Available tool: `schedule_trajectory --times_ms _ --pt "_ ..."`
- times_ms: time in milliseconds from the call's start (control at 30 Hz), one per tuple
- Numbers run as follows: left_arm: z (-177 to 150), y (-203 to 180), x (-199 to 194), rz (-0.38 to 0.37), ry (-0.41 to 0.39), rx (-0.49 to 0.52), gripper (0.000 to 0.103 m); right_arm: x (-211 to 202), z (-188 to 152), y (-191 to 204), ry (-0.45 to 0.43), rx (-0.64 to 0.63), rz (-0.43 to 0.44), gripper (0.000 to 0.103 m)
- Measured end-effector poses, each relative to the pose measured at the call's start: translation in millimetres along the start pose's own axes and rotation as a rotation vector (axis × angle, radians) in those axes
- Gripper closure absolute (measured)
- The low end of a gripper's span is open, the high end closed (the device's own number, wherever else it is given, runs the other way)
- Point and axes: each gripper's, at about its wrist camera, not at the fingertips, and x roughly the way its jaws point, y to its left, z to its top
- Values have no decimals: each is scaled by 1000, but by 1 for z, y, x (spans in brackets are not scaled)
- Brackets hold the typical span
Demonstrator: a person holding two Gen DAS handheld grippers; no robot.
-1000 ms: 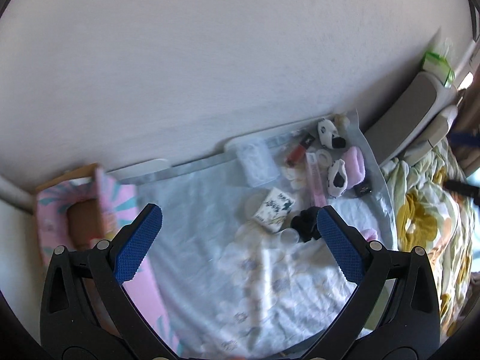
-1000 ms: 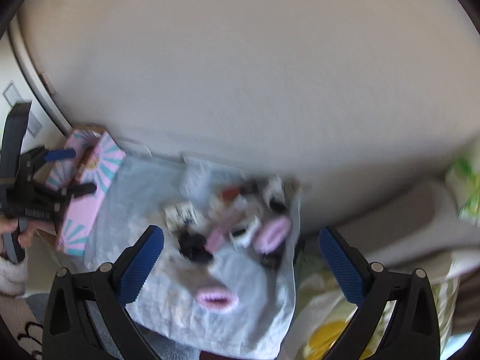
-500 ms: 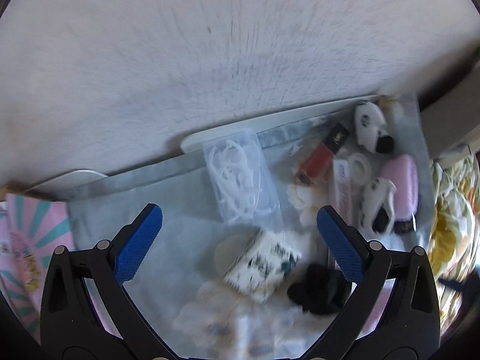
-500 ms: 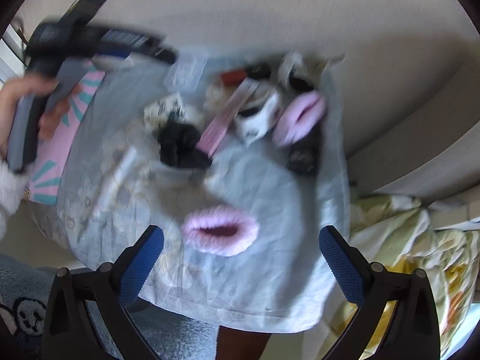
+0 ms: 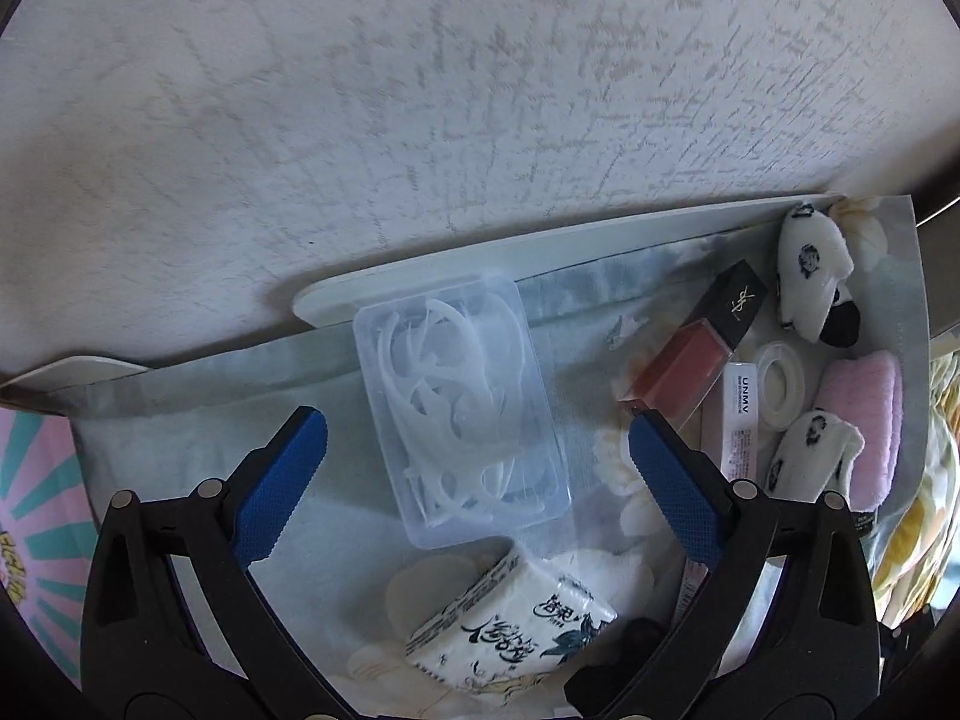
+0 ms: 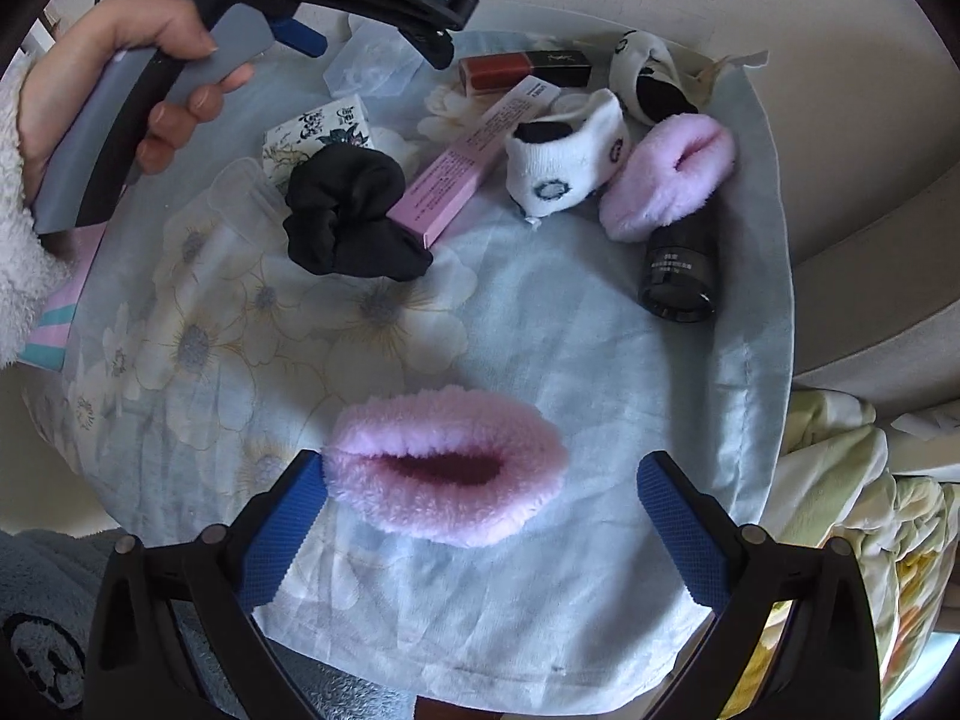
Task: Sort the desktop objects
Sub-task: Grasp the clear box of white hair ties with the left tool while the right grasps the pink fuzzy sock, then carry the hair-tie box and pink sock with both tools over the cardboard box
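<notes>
Over the cloth-covered counter (image 6: 600,360), now lowered close from well above, left gripper (image 5: 474,456) fingers spread wide astride the clear floss-pick box (image 5: 459,414), right gripper (image 6: 480,516) fingers gaping around the near pink fuzzy sock (image 6: 447,465), nothing grasped yet, both pickups imminent.

Surface: small tabletop (image 5: 420,276) under a pale blue floral cloth (image 6: 540,324). On cloth, right wrist view: pink fuzzy sock (image 6: 447,468) at 6 o'clock, black scrunchie (image 6: 348,216) at 10, pink tube box (image 6: 474,162) at 12, black jar (image 6: 681,267) at 2. Clear floss-pick box (image 5: 459,420) near far edge.
</notes>
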Motion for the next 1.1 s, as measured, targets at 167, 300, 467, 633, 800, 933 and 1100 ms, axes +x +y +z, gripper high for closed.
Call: schedule_trajectory --times_ms 167,300,467,633,800,933,1100 --pt "-2 0 5 6 7 -2 19 3 -3 -3 7 -2 36 16" --pt "-6 -2 1 35 -29 31 42 2 -5 -1 3 -25 80 45" --pt "-6 0 -3 21 -25 27 48 -4 -6 0 -1 -61 98 71" --pt "-8 2 -6 12 -14 26 52 -9 -11 -5 7 -56 114 79" --pt "-8 7 -18 -1 -19 7 52 -22 -18 -9 -5 -49 110 80" --pt "-9 9 -39 -2 -35 23 52 -33 -22 -13 -16 -33 113 80" --pt "-20 15 -75 13 -73 43 52 -55 -9 -14 -27 -12 155 80"
